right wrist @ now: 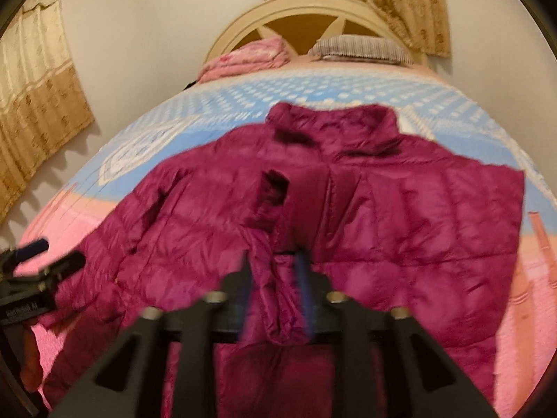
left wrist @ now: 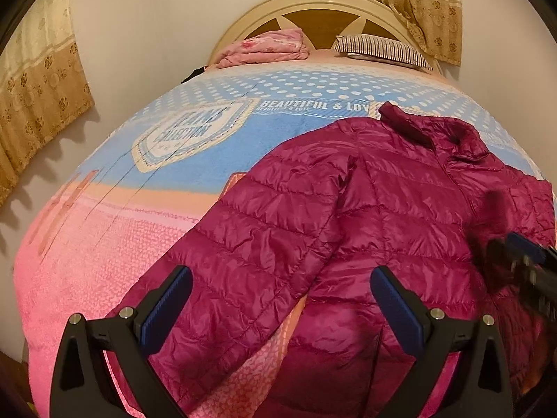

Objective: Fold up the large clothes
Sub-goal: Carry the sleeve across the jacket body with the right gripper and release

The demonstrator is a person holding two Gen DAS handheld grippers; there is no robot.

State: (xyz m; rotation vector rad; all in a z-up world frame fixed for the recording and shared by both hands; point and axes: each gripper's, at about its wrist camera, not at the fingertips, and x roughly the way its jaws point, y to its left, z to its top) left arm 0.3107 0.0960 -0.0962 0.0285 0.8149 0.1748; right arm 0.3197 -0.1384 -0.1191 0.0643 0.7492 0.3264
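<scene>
A magenta quilted puffer jacket (left wrist: 383, 202) (right wrist: 400, 216) lies spread on the bed, collar toward the headboard. My left gripper (left wrist: 281, 273) is open just above the jacket's left sleeve (left wrist: 250, 244) and lower hem, with nothing held. In the right wrist view the other sleeve (right wrist: 275, 209) is folded across the jacket's front. Its cuff end sits between the fingers of my right gripper (right wrist: 275, 264). That view is blurred, so I cannot tell whether the pads press on it. Each gripper also shows in the other's view: the right gripper (left wrist: 522, 254) blurred at the edge, the left gripper (right wrist: 45, 254) at the far left.
The bed carries a pink and blue printed cover (left wrist: 104, 244). A folded pink blanket (left wrist: 264, 48) and a striped pillow (left wrist: 379, 50) lie by the headboard (left wrist: 313, 3). A white wall with curtains (left wrist: 38, 97) runs along the bed's left side.
</scene>
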